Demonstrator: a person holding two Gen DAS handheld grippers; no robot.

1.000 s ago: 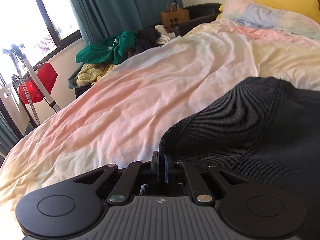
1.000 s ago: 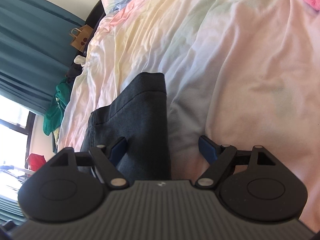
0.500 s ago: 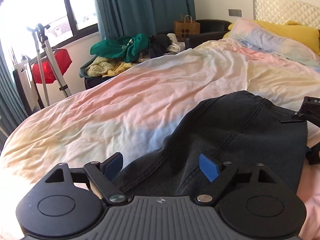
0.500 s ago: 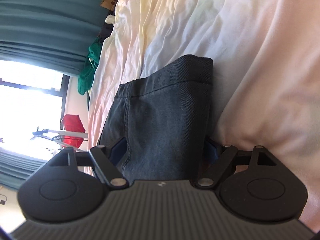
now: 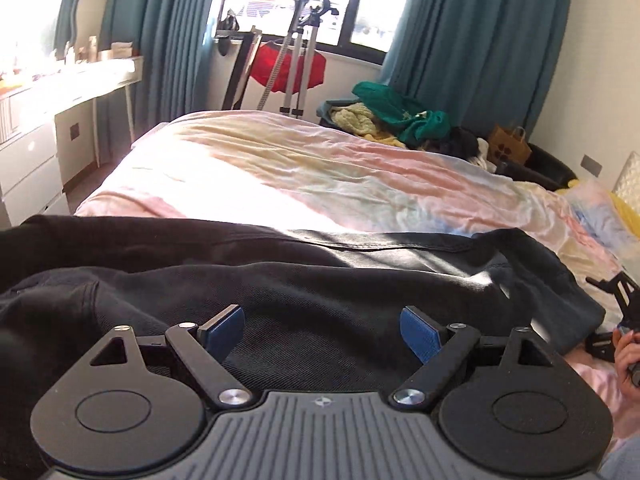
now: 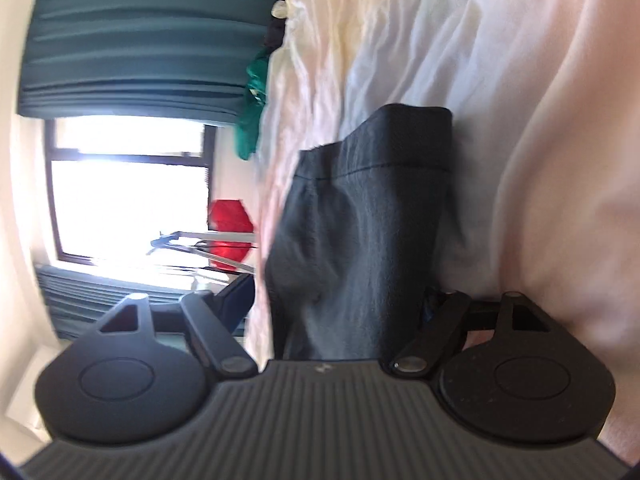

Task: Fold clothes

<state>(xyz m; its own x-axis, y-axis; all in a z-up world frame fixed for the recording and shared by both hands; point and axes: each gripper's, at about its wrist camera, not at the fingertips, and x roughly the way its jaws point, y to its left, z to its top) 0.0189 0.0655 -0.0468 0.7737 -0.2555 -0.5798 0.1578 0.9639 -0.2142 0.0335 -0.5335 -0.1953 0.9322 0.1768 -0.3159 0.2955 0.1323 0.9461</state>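
Bed (image 5: 320, 176) beyond your dark trousers (image 5: 320, 280) lies bare to its far edge; left gripper (image 5: 322, 334) jaws apart over them, right gripper (image 6: 340, 304) jaws closing, straddling their end.

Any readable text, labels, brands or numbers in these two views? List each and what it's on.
None readable.
Brown paper bag: a dark printed motif, no letters legible.
Left hand-held gripper: a small round emblem on the grey housing, no text.
Right hand-held gripper: same emblem, blurred.
Dark jeans: no tag visible.
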